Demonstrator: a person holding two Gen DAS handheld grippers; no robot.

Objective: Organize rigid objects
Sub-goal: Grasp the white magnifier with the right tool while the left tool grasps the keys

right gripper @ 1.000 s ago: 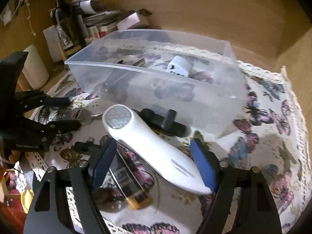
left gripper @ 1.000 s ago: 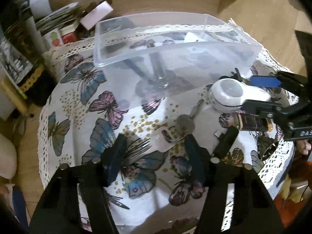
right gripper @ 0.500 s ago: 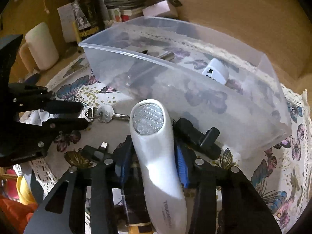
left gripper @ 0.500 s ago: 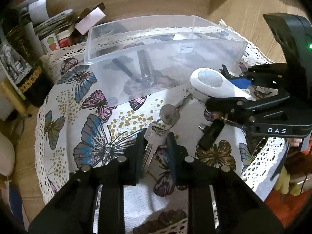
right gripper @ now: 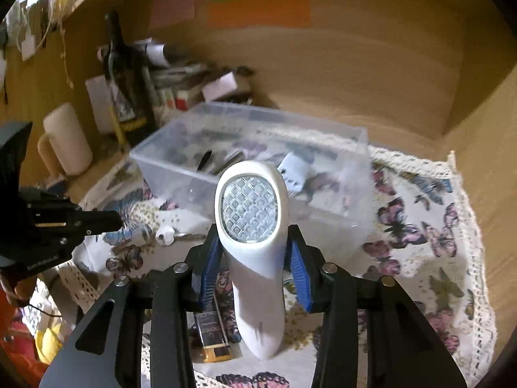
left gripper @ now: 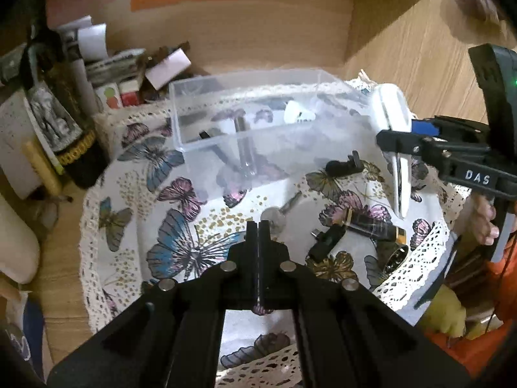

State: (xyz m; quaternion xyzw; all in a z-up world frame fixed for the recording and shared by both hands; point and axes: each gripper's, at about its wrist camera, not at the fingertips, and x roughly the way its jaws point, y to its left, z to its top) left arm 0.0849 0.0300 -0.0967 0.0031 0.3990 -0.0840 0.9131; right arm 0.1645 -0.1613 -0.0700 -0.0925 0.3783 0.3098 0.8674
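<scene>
My right gripper (right gripper: 255,258) is shut on a white hand-held device (right gripper: 255,226) with a patterned lens, held up in the air near the clear plastic box (right gripper: 323,220). The device also shows in the left wrist view (left gripper: 392,129). My left gripper (left gripper: 259,226) is shut on a bunch of keys; one round key head (left gripper: 274,218) shows just past its tips. The clear box (left gripper: 206,142) holds a metal cylinder (left gripper: 244,145) and a white plug (left gripper: 297,113).
On the butterfly cloth (left gripper: 129,220) lie a black clip (left gripper: 345,166), a black adapter (left gripper: 326,242) and a dark gold-capped tube (left gripper: 371,226). A wine bottle (right gripper: 124,90), papers and a cream candle (right gripper: 64,139) stand at the back left. Wooden walls close the back and right.
My right gripper lifted the white device off the cloth toward the box. My left gripper closed on the keys and raised them a little.
</scene>
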